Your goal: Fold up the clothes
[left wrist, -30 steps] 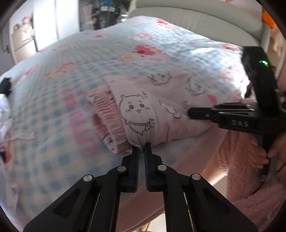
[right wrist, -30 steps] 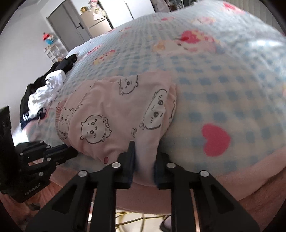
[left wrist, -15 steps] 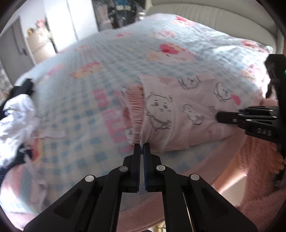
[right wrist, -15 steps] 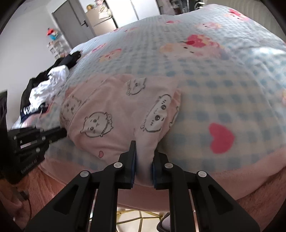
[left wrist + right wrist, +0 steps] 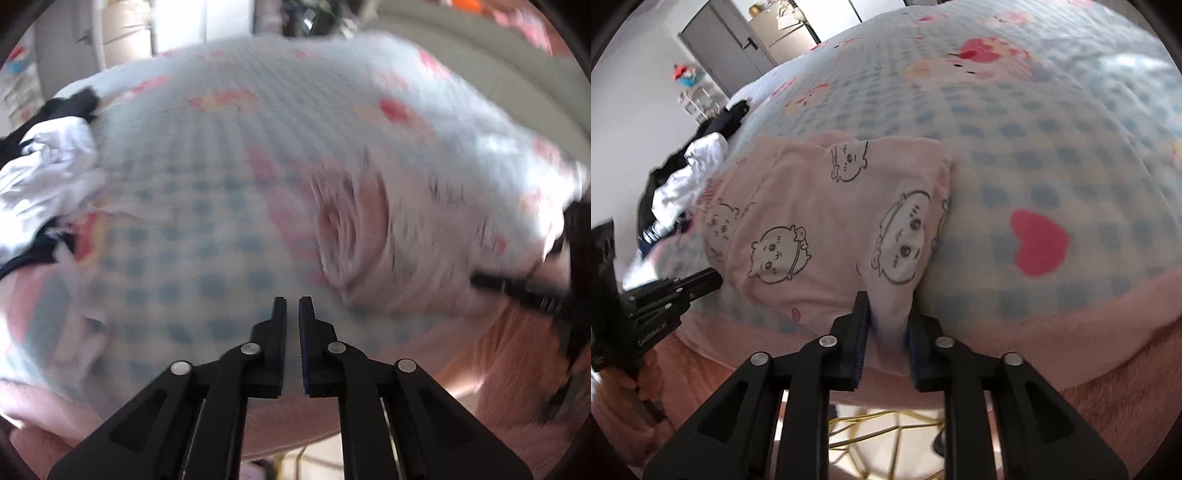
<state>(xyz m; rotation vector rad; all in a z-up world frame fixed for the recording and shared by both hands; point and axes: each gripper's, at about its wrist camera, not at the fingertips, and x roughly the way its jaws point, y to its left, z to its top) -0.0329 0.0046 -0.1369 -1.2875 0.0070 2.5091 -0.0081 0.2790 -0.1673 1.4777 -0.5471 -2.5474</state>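
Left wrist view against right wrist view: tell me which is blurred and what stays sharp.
Left wrist view: motion-smeared, the pink pyjama garment and checked bedspread streaked, only the left hand-held gripper crisp. Right wrist view: mostly sharp, garment prints legible, right hand-held gripper clear; fisheye bends both.

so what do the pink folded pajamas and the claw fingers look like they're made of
Pink folded pajamas: soft matte knit, probably cotton, judging by its limp creases and printed cartoon faces. Claw fingers: rigid matte black plastic, maybe printed, with silver screws and blue ribbed pads that look rubbery.
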